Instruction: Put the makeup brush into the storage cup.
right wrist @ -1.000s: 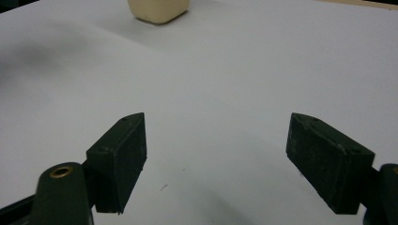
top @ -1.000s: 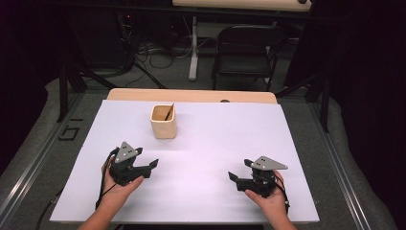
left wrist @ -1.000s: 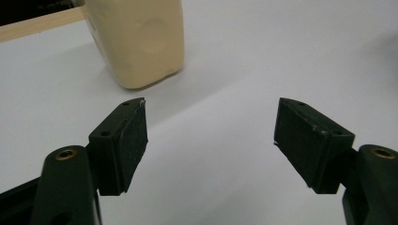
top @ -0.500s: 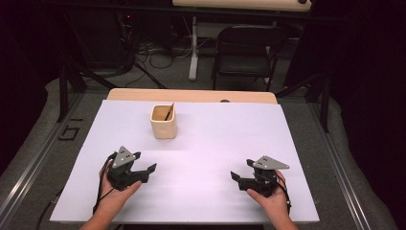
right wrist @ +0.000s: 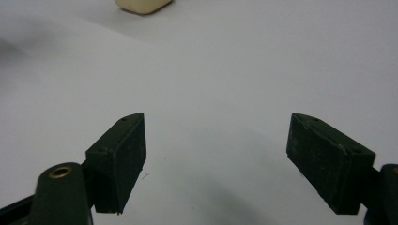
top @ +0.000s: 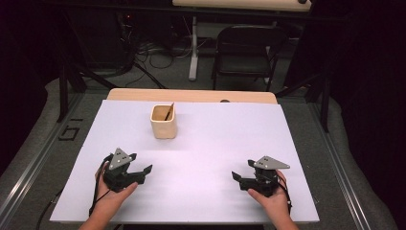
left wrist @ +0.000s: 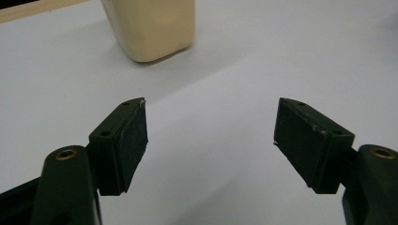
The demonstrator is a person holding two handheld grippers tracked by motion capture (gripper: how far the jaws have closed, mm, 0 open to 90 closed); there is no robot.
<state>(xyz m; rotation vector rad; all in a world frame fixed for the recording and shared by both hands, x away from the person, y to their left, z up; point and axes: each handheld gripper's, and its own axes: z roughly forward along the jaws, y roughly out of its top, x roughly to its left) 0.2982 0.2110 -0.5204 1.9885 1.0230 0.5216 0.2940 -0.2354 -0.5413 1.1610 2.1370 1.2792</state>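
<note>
So from the high view, both grippers sit low over the near end of the white table, one in each hand. The left gripper is at the near left with its jaws spread apart, nothing between them. The right gripper is at the near right, jaws also looking apart and empty, though they're small from up here. The two are well apart from each other with bare tabletop in between.

The thing closest to either one is the beige cup, a squarish little container with a thin dark stick leaning inside it. It stands upright, ahead of the left gripper and a bit toward the right one, farther up the table. Not touching either gripper. It's clearly nearer the left gripper than the right one; from the right gripper it's ahead and way off toward the left side.

Left gripper view: the left gripper has its two black pads wide open over plain white surface. The beige cup is ahead of the jaws, up beyond the left pad rather than centred in the gap, with bare table between it and the tips.

Right gripper view: the right gripper is just as wide open, nothing held. The beige cup's bottom edge peeks in far ahead, beyond the left pad, well apart from the jaws.
</note>
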